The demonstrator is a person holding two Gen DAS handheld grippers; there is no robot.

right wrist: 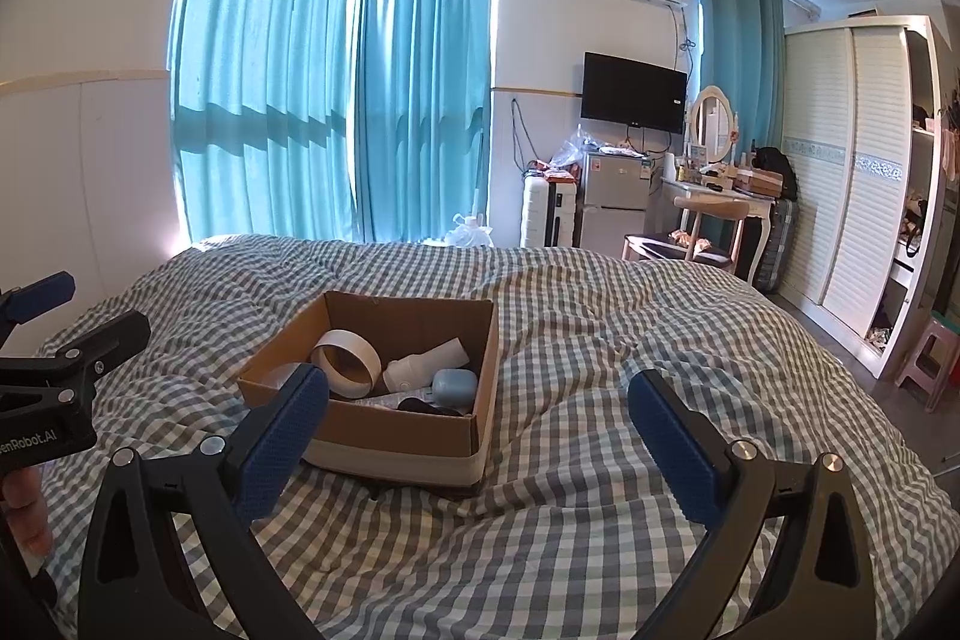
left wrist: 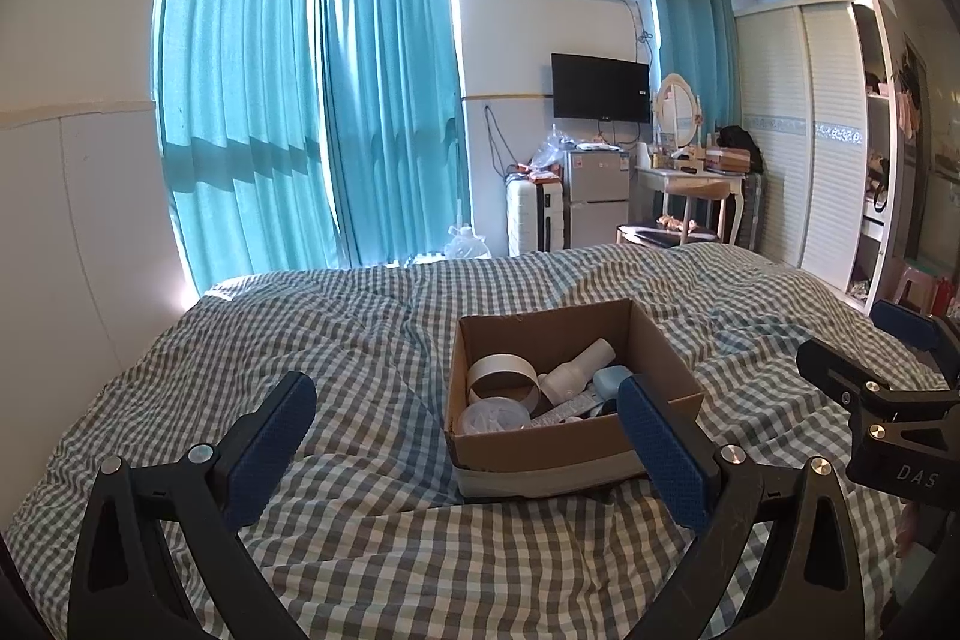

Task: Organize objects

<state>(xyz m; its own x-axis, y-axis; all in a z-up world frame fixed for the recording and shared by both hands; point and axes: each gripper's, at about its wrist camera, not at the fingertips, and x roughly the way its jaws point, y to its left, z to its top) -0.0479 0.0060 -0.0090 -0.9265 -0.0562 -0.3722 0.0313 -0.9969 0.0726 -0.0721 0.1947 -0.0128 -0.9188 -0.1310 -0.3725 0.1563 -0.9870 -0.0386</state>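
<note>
An open cardboard box [left wrist: 660, 340] [right wrist: 384, 439] sits on a checked duvet. Inside lie a white tape roll [left wrist: 501, 376] [right wrist: 347, 355], a white bottle [left wrist: 576, 370] [right wrist: 426, 364], a light blue case [left wrist: 612, 381] [right wrist: 454, 385] and a clear round lid [left wrist: 492, 415]. My left gripper [left wrist: 468, 448] is open and empty, just in front of the box. My right gripper [right wrist: 480, 436] is open and empty, to the right of the box front. Each gripper shows at the edge of the other's view, the right one [left wrist: 864, 346] and the left one [right wrist: 78, 310].
The duvet [left wrist: 336, 340] [right wrist: 600, 316] covers the whole bed. Beyond it stand turquoise curtains [right wrist: 270, 100], a white suitcase [right wrist: 549, 211], a small fridge [right wrist: 612, 196], a dressing table with mirror [right wrist: 714, 172], a chair [right wrist: 690, 232] and a white wardrobe [right wrist: 840, 160].
</note>
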